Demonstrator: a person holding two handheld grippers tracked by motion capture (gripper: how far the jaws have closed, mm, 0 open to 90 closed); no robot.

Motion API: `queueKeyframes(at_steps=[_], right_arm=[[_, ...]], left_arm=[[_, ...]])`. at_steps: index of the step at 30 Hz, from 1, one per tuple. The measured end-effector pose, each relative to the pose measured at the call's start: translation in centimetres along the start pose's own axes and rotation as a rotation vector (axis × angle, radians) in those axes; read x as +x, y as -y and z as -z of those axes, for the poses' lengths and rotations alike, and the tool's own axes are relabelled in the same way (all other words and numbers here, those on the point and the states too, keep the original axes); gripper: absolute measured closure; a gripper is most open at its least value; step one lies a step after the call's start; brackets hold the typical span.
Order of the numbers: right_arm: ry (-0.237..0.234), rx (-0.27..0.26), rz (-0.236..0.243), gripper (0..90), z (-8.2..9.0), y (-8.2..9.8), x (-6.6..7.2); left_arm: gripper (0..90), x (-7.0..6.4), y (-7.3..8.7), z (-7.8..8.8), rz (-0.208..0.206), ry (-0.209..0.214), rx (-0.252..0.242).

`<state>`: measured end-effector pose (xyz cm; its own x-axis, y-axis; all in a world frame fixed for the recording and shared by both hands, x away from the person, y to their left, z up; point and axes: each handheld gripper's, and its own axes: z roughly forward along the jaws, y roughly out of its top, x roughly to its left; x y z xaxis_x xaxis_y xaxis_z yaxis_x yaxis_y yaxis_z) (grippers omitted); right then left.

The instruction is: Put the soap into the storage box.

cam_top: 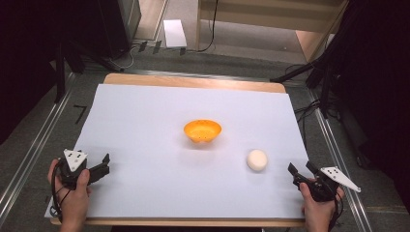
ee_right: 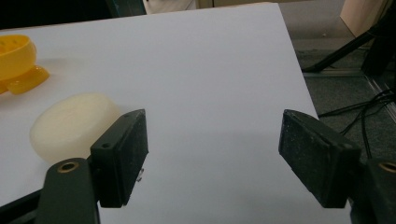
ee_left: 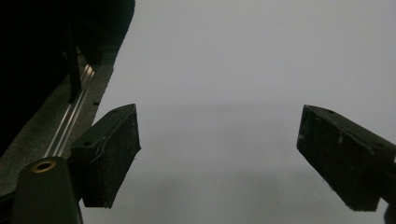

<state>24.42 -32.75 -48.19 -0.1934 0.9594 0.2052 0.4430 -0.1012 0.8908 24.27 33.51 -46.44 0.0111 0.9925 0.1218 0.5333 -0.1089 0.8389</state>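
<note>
Nothing started yet, by the look of it. In the high view the left gripper [cam_top: 99, 166] sits at lower left of the frame, near the corner of the white sheet [cam_top: 145, 116], and the right gripper [cam_top: 300, 170] at lower right by the sheet's edge; each is in a hand, both low at the near side. The pale round puck-like thing [cam_top: 256, 159], maybe a bun or soap bar, too soft in the picture to say, lies right of centre, just up-left of the right gripper and apart from it. The orange bowl [cam_top: 202, 131] sits mid-frame, up-left of the pale thing, well apart from both tools, and looks empty. In the right gripper view the jaws stand spread with bare sheet between them, grasping nothing; the pale round thing [ee_right: 70, 126] lies at centre left just behind the left-hand jaw, outside the gap, with the bowl [ee_right: 16, 58] at upper left. In the left gripper view the jaws are likewise released, over plain white sheet. Judgement: the likely job is pale thing into bowl, with all of it left: reach, grasp, carry, drop.
</note>
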Motion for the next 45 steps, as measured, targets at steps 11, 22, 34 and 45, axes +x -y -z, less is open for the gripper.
queueKeyframes(at_steps=[11, 22, 34, 45], right_arm=[[-0.025, 0.132, 0.067, 27.9, -1.0, -0.3, 1.1], [-0.045, 0.276, 0.09, 21.3, -1.8, -2.2, 3.0], [-0.066, 0.488, 0.143, 13.8, -3.2, -3.1, 5.1], [-0.083, 0.544, 0.146, 13.8, -4.7, -4.0, 7.4]], left_arm=[[13.8, -0.3, 0.0, -0.1, -0.029, -0.006, 0.011], [14.0, -0.6, 0.0, -0.2, -0.054, -0.015, 0.024], [14.0, -1.2, -0.1, -0.5, -0.103, -0.024, 0.048], [14.0, -1.2, -0.1, -0.5, -0.116, -0.022, 0.046]])
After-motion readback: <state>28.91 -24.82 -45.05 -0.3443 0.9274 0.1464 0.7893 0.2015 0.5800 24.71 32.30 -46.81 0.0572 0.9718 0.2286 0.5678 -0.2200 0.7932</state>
